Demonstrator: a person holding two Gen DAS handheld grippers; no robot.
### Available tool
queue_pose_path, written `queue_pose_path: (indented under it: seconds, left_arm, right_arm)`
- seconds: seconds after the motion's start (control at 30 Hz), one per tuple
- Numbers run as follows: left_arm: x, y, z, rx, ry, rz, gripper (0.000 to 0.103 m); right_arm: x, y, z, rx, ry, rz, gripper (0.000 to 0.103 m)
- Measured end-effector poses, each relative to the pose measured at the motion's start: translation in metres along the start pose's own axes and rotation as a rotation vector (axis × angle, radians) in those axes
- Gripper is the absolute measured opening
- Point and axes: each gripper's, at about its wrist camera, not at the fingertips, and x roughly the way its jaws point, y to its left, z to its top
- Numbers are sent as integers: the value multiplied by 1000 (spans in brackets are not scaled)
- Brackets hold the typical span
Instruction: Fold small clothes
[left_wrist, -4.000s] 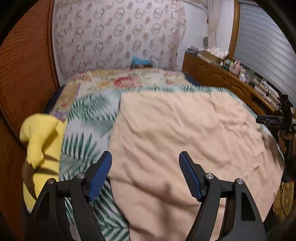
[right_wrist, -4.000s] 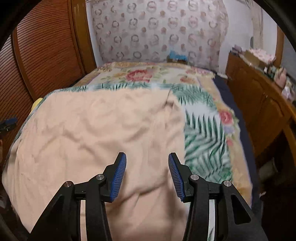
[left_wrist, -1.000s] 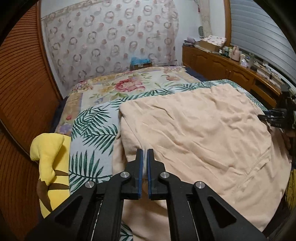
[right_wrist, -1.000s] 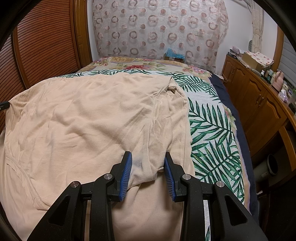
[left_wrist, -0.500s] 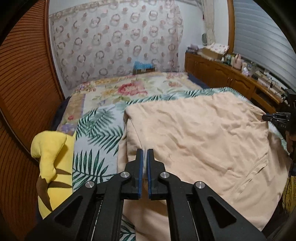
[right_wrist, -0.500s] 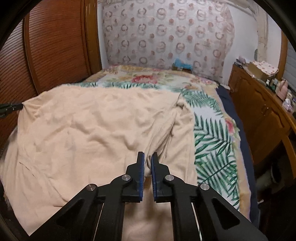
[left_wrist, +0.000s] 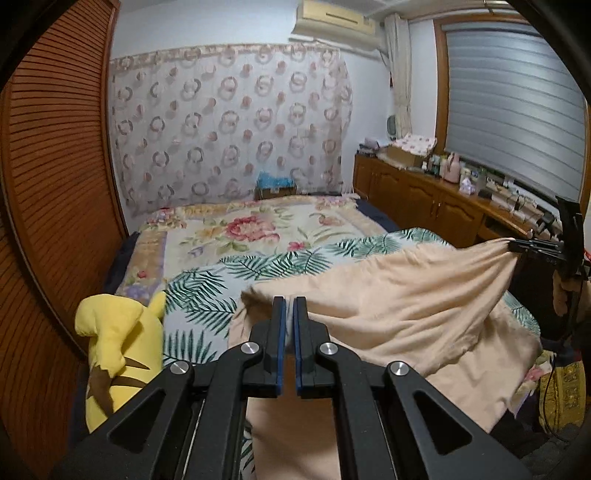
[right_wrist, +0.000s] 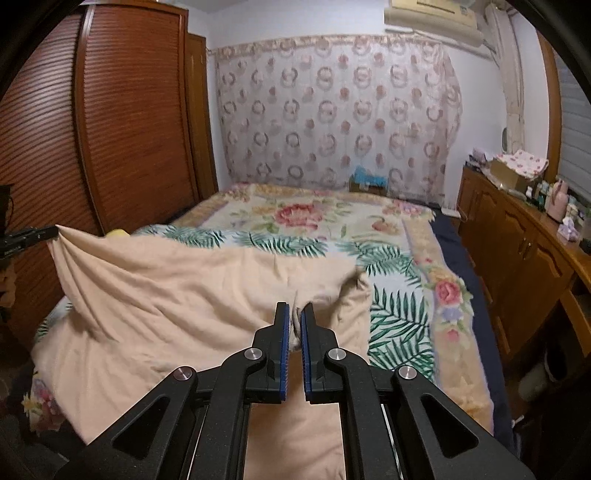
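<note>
1. The left gripper (left_wrist: 289, 301) is clamped tight on one corner of the peach garment (left_wrist: 388, 306), cloth pinched between its blue pads at the centre of the left wrist view.
2. The right gripper (right_wrist: 294, 307) is clenched too, a crumpled bit of the same garment squeezed between its pads.
3. In the left wrist view the right gripper shows at 3 o'clock, its tip biting the far corner, and the garment's edge hangs taut between the two grips.
4. In the right wrist view the left gripper's tip pokes in at 9 o'clock, holding the opposite corner up.
5. The lifted edge is off the bed; the rest of the garment drapes down onto the palm-leaf bedspread (right_wrist: 399, 321) and spills over the near edge at 6 o'clock.
6. A yellow plush toy (left_wrist: 118, 343) sits at 8 o'clock in the left wrist view, against the slatted wooden wardrobe (left_wrist: 55, 184).
7. A floral blanket (left_wrist: 255, 229) covers the far half of the bed, toward 12 o'clock.
8. A wooden sideboard (right_wrist: 517, 243) runs along the wall at 3 o'clock, cluttered on top.
</note>
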Motion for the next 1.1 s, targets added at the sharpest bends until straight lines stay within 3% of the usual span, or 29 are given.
queue_pose_path:
  seconds: [0.23, 0.43, 0.6, 0.7, 0.8, 0.97, 1.0, 1.1]
  left_arm:
    - [-51, 5, -20, -30, -21, -8, 5]
    - [-58, 8, -59, -69, 44, 7, 5]
    - [-28, 7, -114, -106, 193, 21, 5]
    - [-22, 2, -133, -111, 222, 24, 5]
    - [-24, 0, -137, -109, 226, 21, 5]
    - [-30, -2, -132, -103, 212, 28, 6]
    - [-31, -2, -131, -99, 207, 34, 8]
    - [-36, -2, -127, -78, 179, 46, 33]
  right_arm:
    - [-61, -4, -16, -5, -32, 29, 6]
    - [-89, -3, -45, 8, 22, 32, 6]
    - [-54, -14, -99, 58, 172, 18, 6]
    - [-28, -20, -128, 81, 255, 4, 6]
    - [-17, -21, -141, 84, 287, 3, 6]
    - [-15, -16, -134, 69, 271, 7, 6]
    - [-18, -14, -132, 66, 266, 5, 6]
    - [-31, -8, -129, 47, 246, -10, 12]
